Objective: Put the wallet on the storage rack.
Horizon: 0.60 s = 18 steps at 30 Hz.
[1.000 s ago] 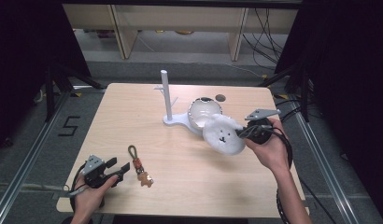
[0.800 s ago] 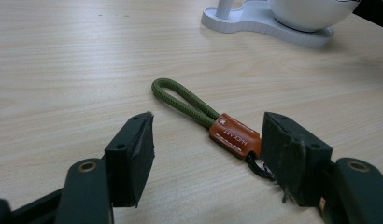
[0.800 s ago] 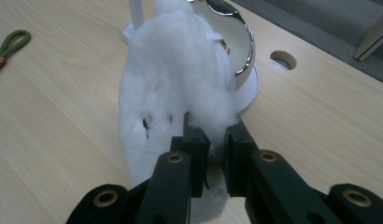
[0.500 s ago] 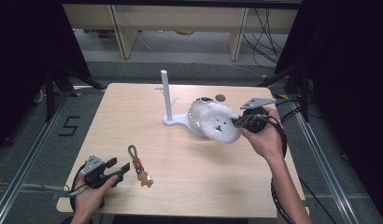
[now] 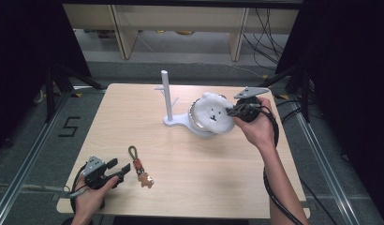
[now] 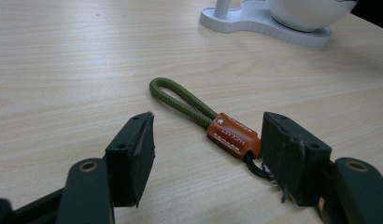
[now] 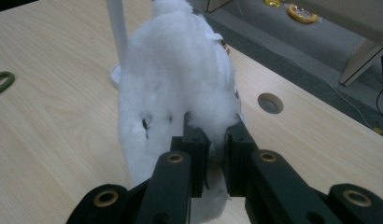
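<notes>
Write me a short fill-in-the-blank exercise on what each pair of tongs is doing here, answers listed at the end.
1. The right tongs are shut on a fluffy ____ plush toy.
2. The left tongs stand ____ around a keychain with an olive-green cord loop and orange tag.
3. The toy is held over the round dish of a white plastic stand with an upright ____.

Answers: white; open; post

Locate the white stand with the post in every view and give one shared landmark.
High view: white stand at table centre, toward the far edge.
Left gripper view: its base at top right.
Right gripper view: its post at top left, behind the plush toy.
Shared landmark: green cord loop.
</notes>
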Motion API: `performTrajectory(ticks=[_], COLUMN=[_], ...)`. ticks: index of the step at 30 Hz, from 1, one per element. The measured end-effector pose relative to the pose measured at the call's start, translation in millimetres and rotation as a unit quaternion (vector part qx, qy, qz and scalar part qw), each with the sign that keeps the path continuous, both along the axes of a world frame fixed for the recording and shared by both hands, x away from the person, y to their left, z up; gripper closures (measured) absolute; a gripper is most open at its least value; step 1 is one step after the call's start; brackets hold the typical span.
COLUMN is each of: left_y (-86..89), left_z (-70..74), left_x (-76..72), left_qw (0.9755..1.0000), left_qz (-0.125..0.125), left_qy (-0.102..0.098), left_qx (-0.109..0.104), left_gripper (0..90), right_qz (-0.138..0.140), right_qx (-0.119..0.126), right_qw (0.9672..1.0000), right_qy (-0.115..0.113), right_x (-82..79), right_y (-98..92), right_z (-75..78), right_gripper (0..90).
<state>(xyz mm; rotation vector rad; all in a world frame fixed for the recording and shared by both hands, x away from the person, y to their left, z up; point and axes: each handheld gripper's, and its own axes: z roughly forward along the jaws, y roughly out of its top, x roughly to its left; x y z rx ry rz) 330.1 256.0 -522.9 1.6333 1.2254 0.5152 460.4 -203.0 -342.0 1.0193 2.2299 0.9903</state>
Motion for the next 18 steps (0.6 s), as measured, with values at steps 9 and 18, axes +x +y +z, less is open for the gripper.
performTrajectory(ticks=[9,18], left_y=[1.0,1.3], left_z=[0.1,0.0], left_x=[-0.1,0.1], left_qw=[1.0,1.0], left_qz=[0.001,0.0], left_qy=[0.002,0.002], left_qx=[0.0,0.0], left_gripper=[34.9,34.9], right_qz=[0.006,-0.005], right_qx=[-0.002,-0.008], right_qw=[1.0,0.9999], right_qy=[-0.002,-0.003], right_x=[20.0,37.9], right_y=[11.8,21.4], right_z=[0.0,-12.9], right_gripper=[82.8,82.7])
